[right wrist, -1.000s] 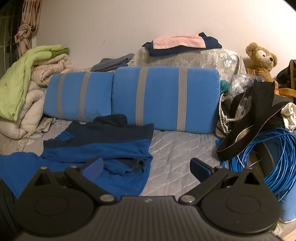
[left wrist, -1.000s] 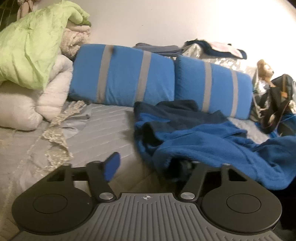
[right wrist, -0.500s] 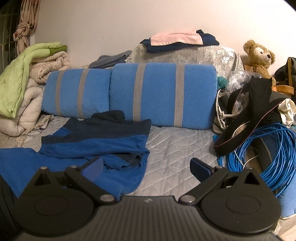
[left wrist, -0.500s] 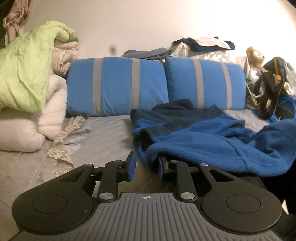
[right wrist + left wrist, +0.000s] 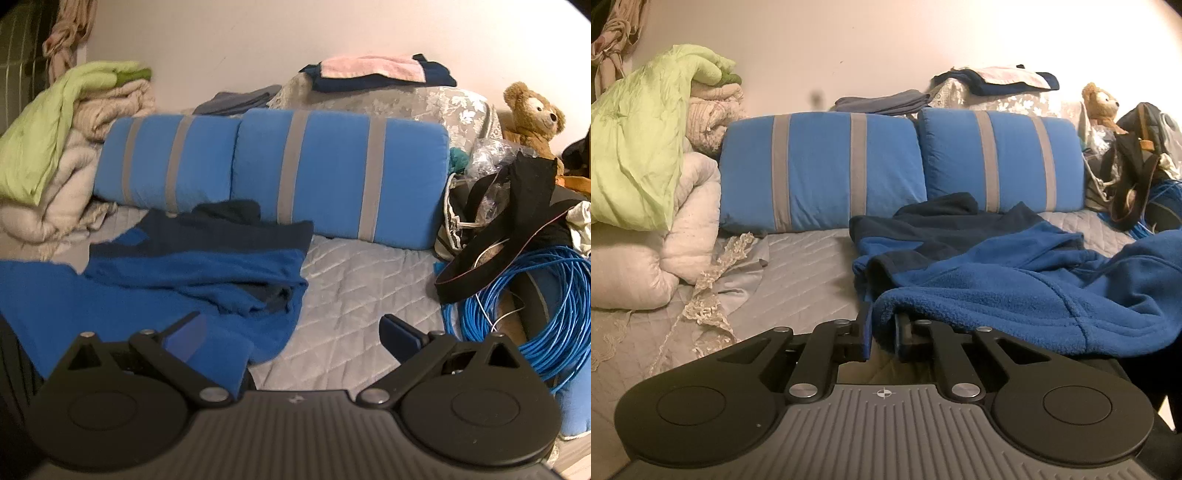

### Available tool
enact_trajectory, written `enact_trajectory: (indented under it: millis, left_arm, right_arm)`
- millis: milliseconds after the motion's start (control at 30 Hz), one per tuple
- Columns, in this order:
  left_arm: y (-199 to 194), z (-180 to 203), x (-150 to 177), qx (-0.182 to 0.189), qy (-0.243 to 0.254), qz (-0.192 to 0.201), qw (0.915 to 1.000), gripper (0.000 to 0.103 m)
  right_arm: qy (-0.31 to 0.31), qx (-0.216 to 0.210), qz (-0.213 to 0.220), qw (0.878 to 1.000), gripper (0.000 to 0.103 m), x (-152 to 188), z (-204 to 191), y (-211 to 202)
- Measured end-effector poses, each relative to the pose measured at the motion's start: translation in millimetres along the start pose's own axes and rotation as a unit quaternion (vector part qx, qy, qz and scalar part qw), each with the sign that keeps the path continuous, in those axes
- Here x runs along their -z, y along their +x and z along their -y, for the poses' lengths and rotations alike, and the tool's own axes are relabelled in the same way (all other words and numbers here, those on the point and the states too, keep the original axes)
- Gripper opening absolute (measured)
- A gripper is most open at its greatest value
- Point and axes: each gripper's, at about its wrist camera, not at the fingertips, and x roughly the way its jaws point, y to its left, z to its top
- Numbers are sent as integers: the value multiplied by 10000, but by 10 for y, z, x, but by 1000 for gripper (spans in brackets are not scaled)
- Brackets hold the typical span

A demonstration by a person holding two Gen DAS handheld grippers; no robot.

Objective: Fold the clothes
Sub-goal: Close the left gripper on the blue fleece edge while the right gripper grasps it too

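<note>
A blue fleece garment with dark navy upper panels lies crumpled on the grey quilted bed. My left gripper is shut on the garment's near edge, and the fleece folds over the right finger. In the right wrist view the same fleece garment spreads across the left half of the bed. My right gripper stands open above the quilt; its left finger hangs over the fleece hem and nothing is between the fingers.
Two blue pillows with grey stripes line the back. Piled duvets and a green quilt fill the left. A blue cable coil, black bag and teddy bear crowd the right. Folded clothes sit on a covered cushion.
My left gripper went from open to shut on the fleece edge and has lifted it a little. My right gripper stayed open and crept slightly forward over the bed.
</note>
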Motion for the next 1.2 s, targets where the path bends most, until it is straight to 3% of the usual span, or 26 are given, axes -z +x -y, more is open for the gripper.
enact_trajectory:
  millis: [300,667,800,1000,1200]
  left_arm:
    - [25,-49,-51,91,-166,-91,9998,11]
    - [47,-76,-95,123,-271,-216,9993,11]
    - [50,-77,-101,126,-256,-227,9993,11]
    - [47,-74,-91,118,-269,-223,9993,11]
    - [38,-64,-98,109,-239,-207,9994,11]
  right_arm:
    - [-795,-58,-196,9966,101,238,-197,12]
    - [-1234,-216,-525,9907,77,597,-408,152]
    - [-1433,-169,-554,9880,73,700,-516,180]
    - [-1511,-1,-119,9884,66,692,-659,134]
    - [-1879,248,175,9817,45,653,-822,115]
